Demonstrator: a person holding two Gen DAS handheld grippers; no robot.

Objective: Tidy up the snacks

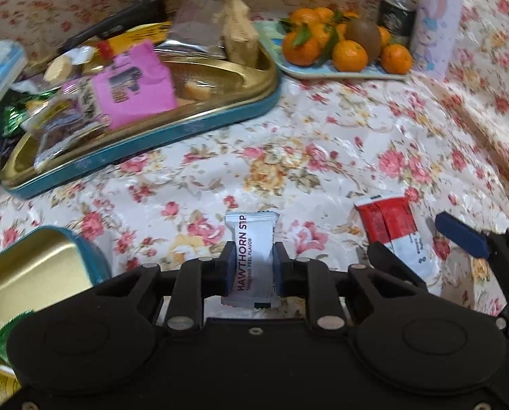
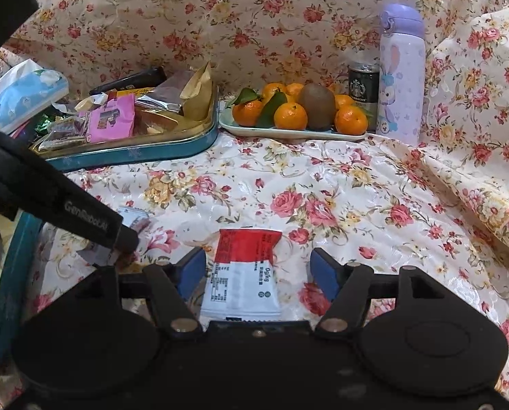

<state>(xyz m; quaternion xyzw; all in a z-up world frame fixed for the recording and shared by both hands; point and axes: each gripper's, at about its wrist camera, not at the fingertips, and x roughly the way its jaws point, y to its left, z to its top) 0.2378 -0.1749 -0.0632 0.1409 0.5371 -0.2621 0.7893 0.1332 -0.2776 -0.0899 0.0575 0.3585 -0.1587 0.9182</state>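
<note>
The left tongs (image 1: 251, 266) pinch the white snack packet (image 1: 251, 239); lift straight up. The right tongs (image 2: 257, 270), spread, straddle the red-and-white packet (image 2: 244, 273); close squarely. Carry both toward the tin (image 1: 220, 116) at eleven o'clock.

Cloth (image 2: 339, 177) over table: glossy, crinkled, floral print. Tin (image 1: 199, 123): gold metal inside, shiny; teal painted rim. White packet (image 1: 251, 239) and red packet (image 2: 244, 266): smooth plastic film, slight sheen. Bottle (image 2: 403, 78): smooth, satin. Hand-held gripper bodies: matt black plastic.
</note>
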